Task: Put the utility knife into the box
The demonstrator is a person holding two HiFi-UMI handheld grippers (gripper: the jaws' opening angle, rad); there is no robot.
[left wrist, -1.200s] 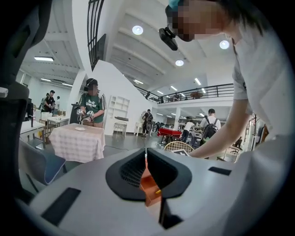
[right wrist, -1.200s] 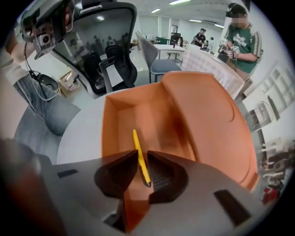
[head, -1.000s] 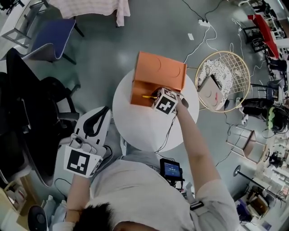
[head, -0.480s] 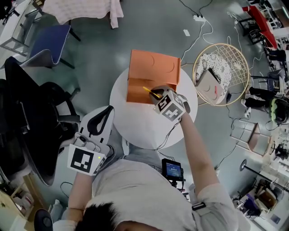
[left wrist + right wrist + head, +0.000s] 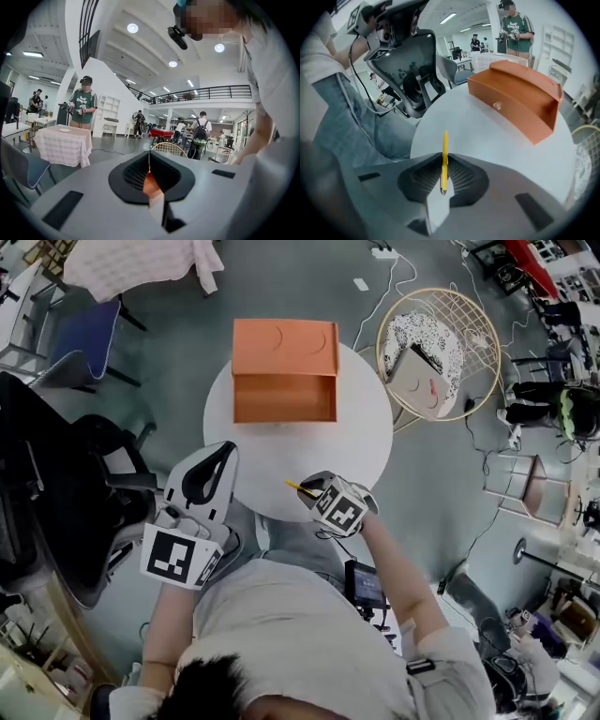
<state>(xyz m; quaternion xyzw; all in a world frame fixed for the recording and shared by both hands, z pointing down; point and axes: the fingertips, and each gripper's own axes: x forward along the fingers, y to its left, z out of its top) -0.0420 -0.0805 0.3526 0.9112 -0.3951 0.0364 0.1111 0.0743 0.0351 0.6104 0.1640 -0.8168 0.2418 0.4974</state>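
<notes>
Over the near edge of the tabletop [image 5: 361,442], about midway along it, the right gripper [image 5: 315,492] is holding the knife [image 5: 445,140] in the air, well apart from the box [image 5: 284,348]. Its jaws are opening a little, set narrow, with the pads pressing on the thin yellow knife between them. The knife's long axis is running straight out along the jaws, edge-on to them. Its free end is sticking past the tips and pointing toward the left edge of the tabletop and the black chair [image 5: 56,484] beyond, not toward the box.

The box is sitting at the far edge of the tabletop, orange, with its lid lying back and its inside facing up.

The left gripper [image 5: 149,154] is hanging off the tabletop, just beside its near-left edge. Its jaws are resting together with nothing between them.

The tabletop is showing as a plain white round. Around it the grey floor [image 5: 281,277] is shining, with cables [image 5: 403,277] trailing across it. A blue chair [image 5: 84,343] is standing at the far left, a table under a checked cloth [image 5: 141,263] beyond it, and a round wire basket [image 5: 436,352] is holding a patterned cushion at the far right. People [image 5: 83,105] are standing about in the large bright hall.
</notes>
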